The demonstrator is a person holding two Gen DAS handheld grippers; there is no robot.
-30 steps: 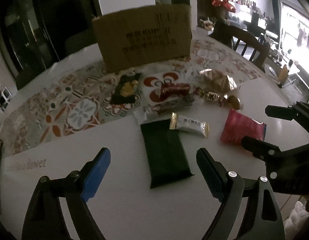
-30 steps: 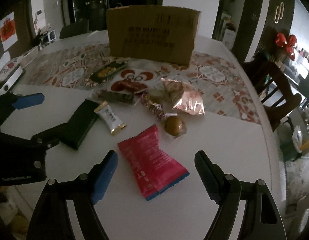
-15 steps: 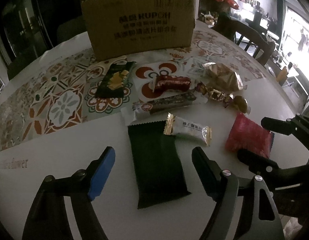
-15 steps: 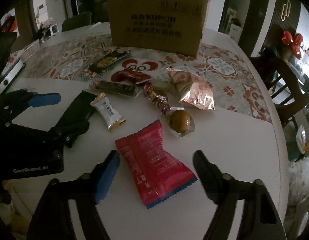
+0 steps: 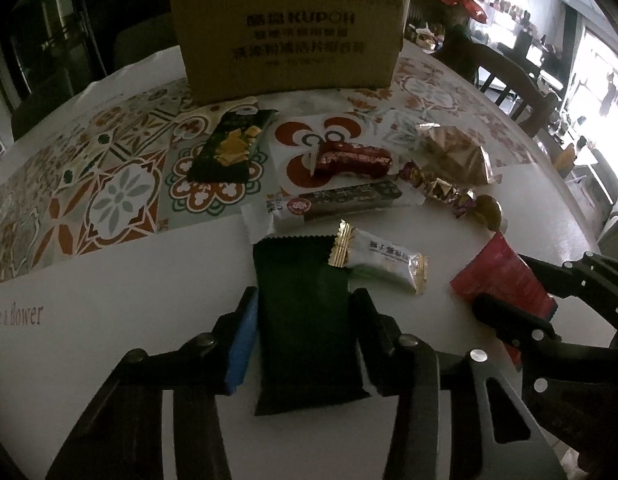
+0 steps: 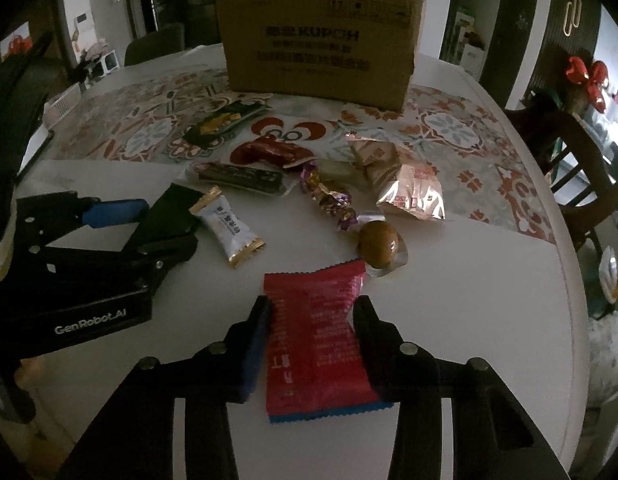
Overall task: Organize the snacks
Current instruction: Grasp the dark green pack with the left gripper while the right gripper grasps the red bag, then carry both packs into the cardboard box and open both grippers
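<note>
My left gripper is shut on a dark green snack packet that lies flat on the white table; it also shows in the right wrist view. My right gripper is shut on a red snack packet, also flat on the table and seen in the left wrist view. A brown cardboard box stands upright at the back of the table. Between it and the grippers lie loose snacks: a white candy, a long bar, a red bar.
A green cracker pack, a shiny foil bag, purple-wrapped sweets and a round brown sweet lie on the patterned cloth and table. A wooden chair stands at the right edge.
Both grippers moved forward and down over their packets, and their fingers closed from wide open onto the packets' sides.
</note>
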